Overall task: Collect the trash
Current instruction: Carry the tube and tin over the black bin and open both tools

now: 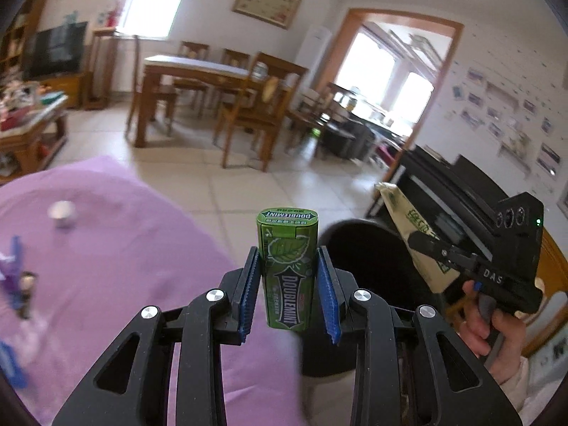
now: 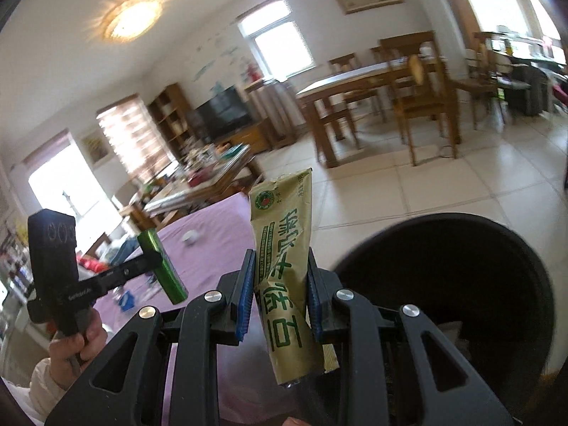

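left tool [image 1: 288, 285] clamps mint tin [image 1: 287, 266] | right tool [image 2: 280, 294] clamps tea packet [image 2: 284, 277] | bin [image 2: 461, 284] interior visible only in right view

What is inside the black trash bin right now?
The black trash bin looks mostly dark inside; only some pale scraps show low down. The right gripper and its tan packet cover the left part.
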